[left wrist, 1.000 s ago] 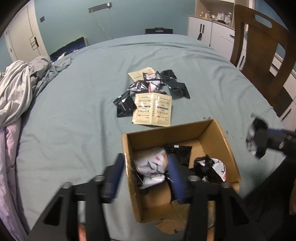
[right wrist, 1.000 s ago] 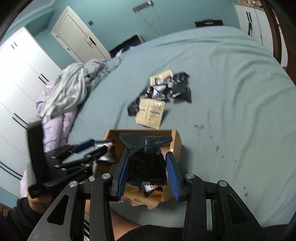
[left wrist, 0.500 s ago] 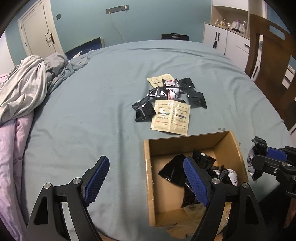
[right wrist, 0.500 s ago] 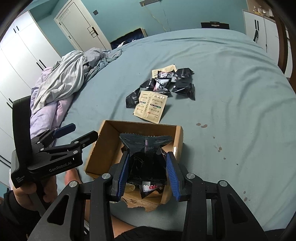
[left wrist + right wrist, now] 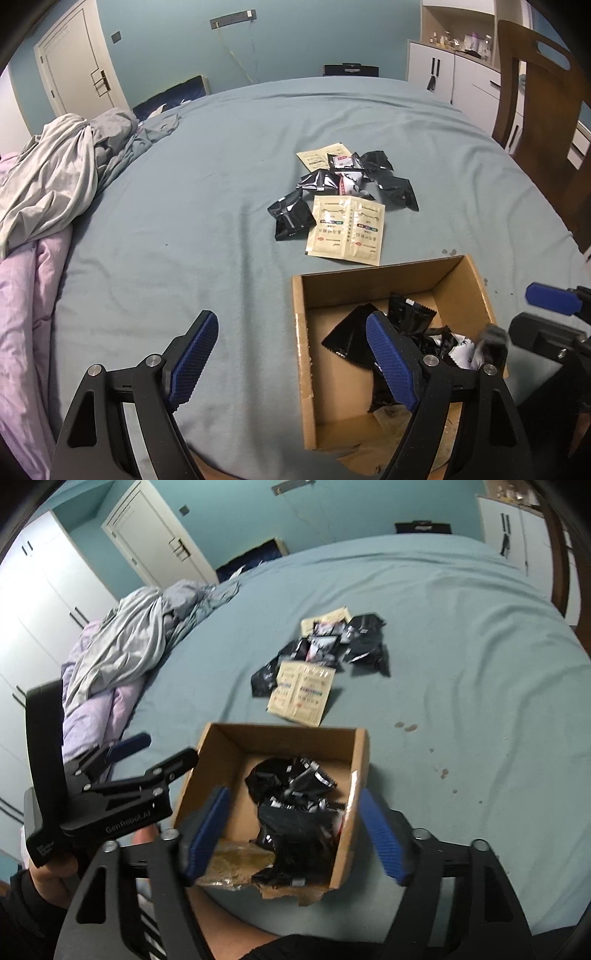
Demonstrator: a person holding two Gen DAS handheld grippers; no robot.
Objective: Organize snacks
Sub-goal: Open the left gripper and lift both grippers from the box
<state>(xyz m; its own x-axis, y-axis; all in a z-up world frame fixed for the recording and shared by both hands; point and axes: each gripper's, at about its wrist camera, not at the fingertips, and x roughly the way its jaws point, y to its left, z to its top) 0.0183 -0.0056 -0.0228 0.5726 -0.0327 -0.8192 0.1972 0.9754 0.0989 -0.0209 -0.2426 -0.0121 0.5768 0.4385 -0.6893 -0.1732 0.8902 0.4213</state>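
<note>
An open cardboard box (image 5: 373,277) (image 5: 280,734) sits at the near edge of the blue-covered table and holds several black snack packets (image 5: 295,797) (image 5: 410,325). A pile of black packets (image 5: 354,181) (image 5: 332,646) and beige sachets (image 5: 345,229) (image 5: 301,692) lies beyond the box. My left gripper (image 5: 291,362) is open and empty, left of the box, with its right finger over it. My right gripper (image 5: 295,830) is open and empty above the box's near end; a black packet lies in the box just below it.
Crumpled grey and lilac bedding (image 5: 48,184) lies at the table's left. A wooden chair (image 5: 543,110) stands at the far right. White cabinets (image 5: 454,77) and a door (image 5: 155,535) line the walls. The person's hand (image 5: 51,871) holds the left gripper.
My right gripper has opened and let go of the black packet, which now lies in the box. My left gripper has drawn back to the left of the box, open.
</note>
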